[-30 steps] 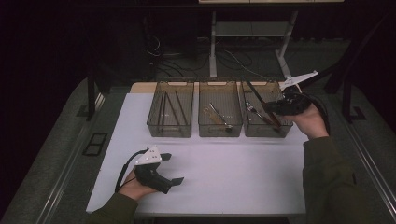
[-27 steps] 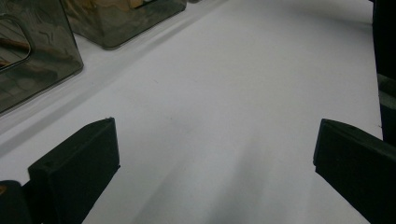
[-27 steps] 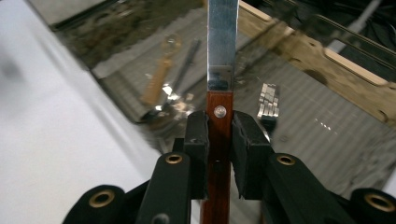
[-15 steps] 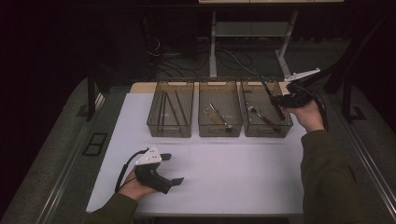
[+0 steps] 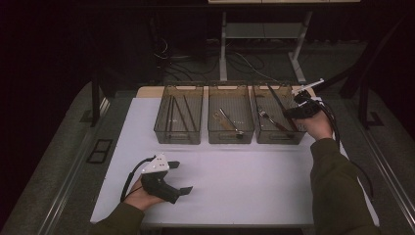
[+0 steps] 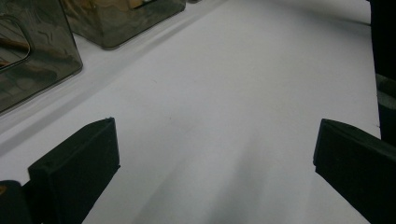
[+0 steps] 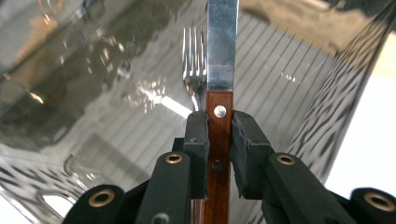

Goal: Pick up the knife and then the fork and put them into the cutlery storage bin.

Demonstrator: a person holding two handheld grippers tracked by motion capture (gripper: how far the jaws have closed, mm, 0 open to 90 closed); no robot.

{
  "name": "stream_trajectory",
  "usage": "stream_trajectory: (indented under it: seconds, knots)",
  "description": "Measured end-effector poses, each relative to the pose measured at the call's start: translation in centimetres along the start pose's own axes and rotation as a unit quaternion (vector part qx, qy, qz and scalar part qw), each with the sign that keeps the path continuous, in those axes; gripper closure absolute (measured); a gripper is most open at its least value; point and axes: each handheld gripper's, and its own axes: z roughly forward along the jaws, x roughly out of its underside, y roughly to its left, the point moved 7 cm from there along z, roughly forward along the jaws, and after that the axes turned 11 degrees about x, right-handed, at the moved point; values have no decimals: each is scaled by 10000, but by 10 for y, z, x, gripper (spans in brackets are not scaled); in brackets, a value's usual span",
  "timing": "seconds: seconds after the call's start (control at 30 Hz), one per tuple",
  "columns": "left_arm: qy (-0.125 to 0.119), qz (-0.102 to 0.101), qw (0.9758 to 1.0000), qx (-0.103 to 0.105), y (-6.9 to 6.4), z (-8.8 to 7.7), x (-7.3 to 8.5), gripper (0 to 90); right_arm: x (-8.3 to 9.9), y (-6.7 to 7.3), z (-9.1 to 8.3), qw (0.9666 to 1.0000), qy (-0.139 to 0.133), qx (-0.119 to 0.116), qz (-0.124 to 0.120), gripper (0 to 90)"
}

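right tool | pinching the knife by its wooden handle | stiff, light, slick blade, so grip on wood is smart | fork just beyond | left tool spread, idle

White tabletop. Three smoky clear bins along far edge: left bin w/ long thin dark rods, middle bin w/ small utensils, too dim to ID. Desk frame & cables behind, on dark floor.
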Motion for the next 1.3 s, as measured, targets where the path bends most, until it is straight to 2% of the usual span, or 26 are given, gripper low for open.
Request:
stream_trajectory:
  seconds: [0.07, 0.2, 0.43, 0.47, 0.63, 0.8, 0.87, 0.93, 1.07, 1.3]
  knots:
    - [-7, -9, 10000, 11, 0, 0, 0, 0, 4, 1, 4, 9999, 106, 67, -46, 773]
    - [9, -4, 10000, 15, 0, 0, 0, 0, 9, 5, 9, 9994, 330, 54, -83, 772]
    - [36, -12, 10000, 23, 0, 0, 1, 0, 13, 14, 18, 9966, 720, 151, -380, 759]
    - [29, -16, 10000, 23, 0, 1, 1, 0, 13, 14, 18, 9966, 732, 147, -363, 737]
    - [32, -11, 10000, 24, 0, 0, 0, 0, 9, 13, 14, 9981, 573, 101, -211, 673]
    - [75, 2, 10000, 26, 0, 0, 1, 0, 6, 10, 6, 9994, 327, 14, 88, 532]
    - [63, -14, 10000, 27, 1, 1, 1, 0, 6, 8, 1, 9997, 146, -60, 191, 476]
    - [65, -23, 10000, 24, 2, 1, 1, 0, 5, 7, -5, 9995, -46, -123, 289, 424]
    - [59, -15, 10000, 11, 3, 1, 0, 0, 5, 6, -18, 9983, -437, -90, 380, 359]
    - [62, -29, 10000, -7, 5, 1, 0, 0, 9, 14, -36, 9952, -864, -160, 424, 250]
